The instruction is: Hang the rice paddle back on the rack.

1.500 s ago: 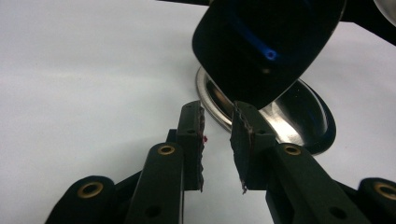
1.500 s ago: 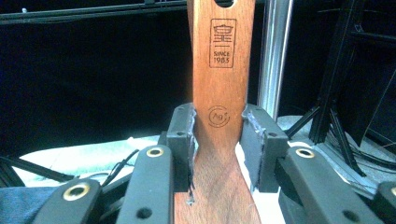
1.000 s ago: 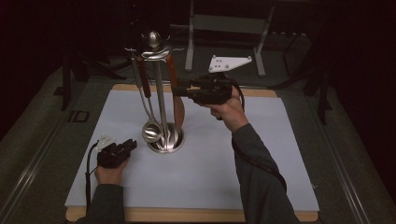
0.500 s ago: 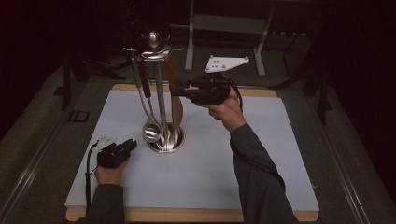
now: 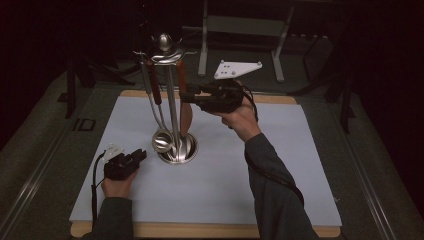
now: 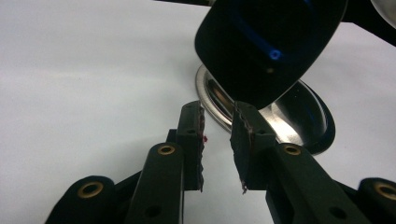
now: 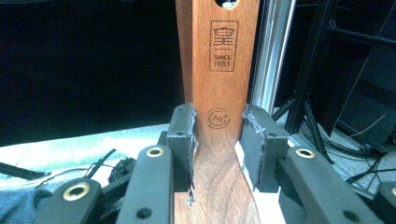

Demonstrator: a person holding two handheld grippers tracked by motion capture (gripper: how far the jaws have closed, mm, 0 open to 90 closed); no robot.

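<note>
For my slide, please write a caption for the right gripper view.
Right tool clamps the wooden spatula by its handle, beside the stand's steel pole.

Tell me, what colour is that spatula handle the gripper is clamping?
Reddish-brown wood spatula handle, stamped with a logo; clearest in the right gripper view.

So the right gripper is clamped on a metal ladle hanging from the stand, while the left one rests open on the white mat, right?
Not quite. The right gripper is clamped on a wooden spatula, not a metal ladle; the right gripper view shows its brown grain and stamped logo between the pads. It does hang from the stand, and the left gripper does rest open on the white mat.
</note>
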